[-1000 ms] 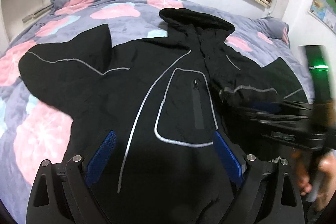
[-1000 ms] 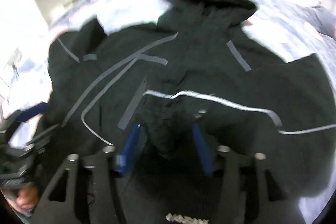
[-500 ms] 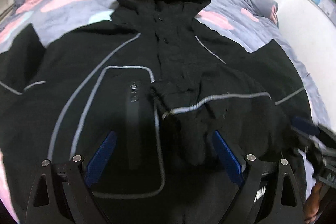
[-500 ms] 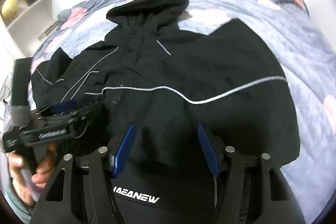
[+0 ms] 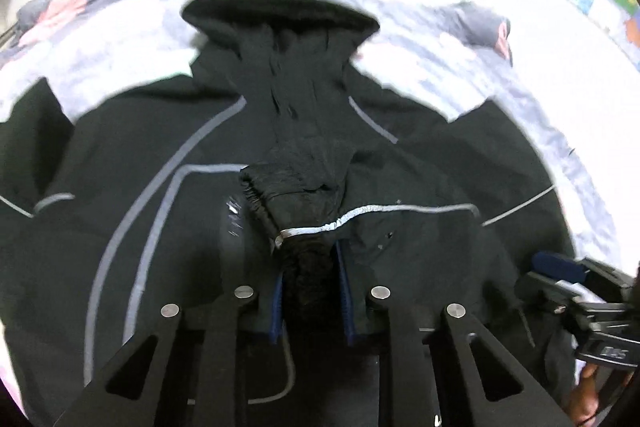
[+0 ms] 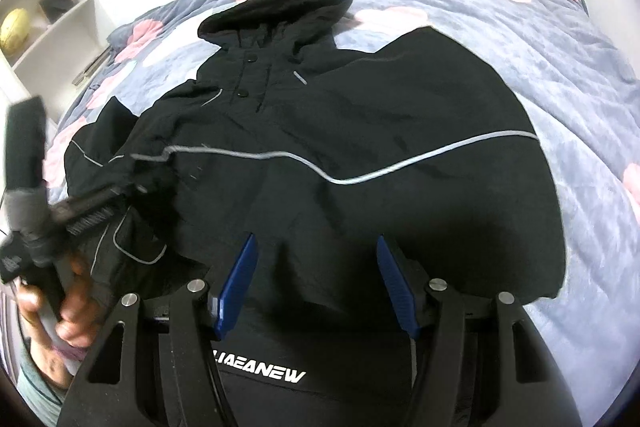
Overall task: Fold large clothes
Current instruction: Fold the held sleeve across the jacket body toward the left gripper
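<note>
On the flowery grey bed cover (image 6: 500,27), the big black hooded jacket (image 6: 360,115) lies lengthwise, hood far. The left gripper (image 5: 310,291) has just closed, pinching its sleeve cuff (image 5: 296,203); the right gripper (image 6: 316,279) gapes empty. Only the right view shows white shelves (image 6: 52,23).

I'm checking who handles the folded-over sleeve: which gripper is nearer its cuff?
Left. The left gripper has just closed on the sleeve cuff, pads pinching the bunched fabric. The right gripper stands open over the jacket body, off to the side.
</note>
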`<move>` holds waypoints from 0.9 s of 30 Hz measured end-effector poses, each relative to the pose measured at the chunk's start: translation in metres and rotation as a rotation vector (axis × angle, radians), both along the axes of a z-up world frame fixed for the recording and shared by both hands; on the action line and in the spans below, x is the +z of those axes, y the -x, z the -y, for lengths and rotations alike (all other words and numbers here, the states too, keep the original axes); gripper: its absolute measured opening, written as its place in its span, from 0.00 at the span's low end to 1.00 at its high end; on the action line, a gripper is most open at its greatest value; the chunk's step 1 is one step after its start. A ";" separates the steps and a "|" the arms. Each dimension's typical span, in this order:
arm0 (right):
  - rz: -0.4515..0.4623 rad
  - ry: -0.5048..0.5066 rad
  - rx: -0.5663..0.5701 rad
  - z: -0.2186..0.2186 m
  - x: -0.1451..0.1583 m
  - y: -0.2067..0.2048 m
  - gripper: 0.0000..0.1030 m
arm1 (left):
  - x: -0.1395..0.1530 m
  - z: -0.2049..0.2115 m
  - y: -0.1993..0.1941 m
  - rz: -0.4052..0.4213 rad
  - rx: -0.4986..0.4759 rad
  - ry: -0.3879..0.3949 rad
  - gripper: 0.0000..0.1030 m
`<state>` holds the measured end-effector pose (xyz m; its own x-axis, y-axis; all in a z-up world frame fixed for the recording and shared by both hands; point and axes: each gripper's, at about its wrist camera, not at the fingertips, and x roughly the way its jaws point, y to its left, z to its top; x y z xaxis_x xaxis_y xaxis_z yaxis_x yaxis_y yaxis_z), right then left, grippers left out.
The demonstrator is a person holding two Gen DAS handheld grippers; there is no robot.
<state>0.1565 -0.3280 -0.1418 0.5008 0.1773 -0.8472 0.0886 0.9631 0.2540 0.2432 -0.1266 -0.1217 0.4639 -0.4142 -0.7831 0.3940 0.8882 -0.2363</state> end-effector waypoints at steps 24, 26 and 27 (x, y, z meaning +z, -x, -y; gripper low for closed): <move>-0.124 0.222 -0.039 -0.035 -0.061 -0.069 0.62 | -0.037 -0.130 -0.029 0.043 0.193 -0.337 0.35; -0.128 0.186 -0.048 -0.031 -0.055 -0.067 0.62 | -0.018 -0.146 -0.023 0.063 0.221 -0.268 0.36; -0.125 0.156 -0.058 -0.029 -0.050 -0.064 0.63 | -0.006 -0.154 -0.019 0.079 0.240 -0.231 0.42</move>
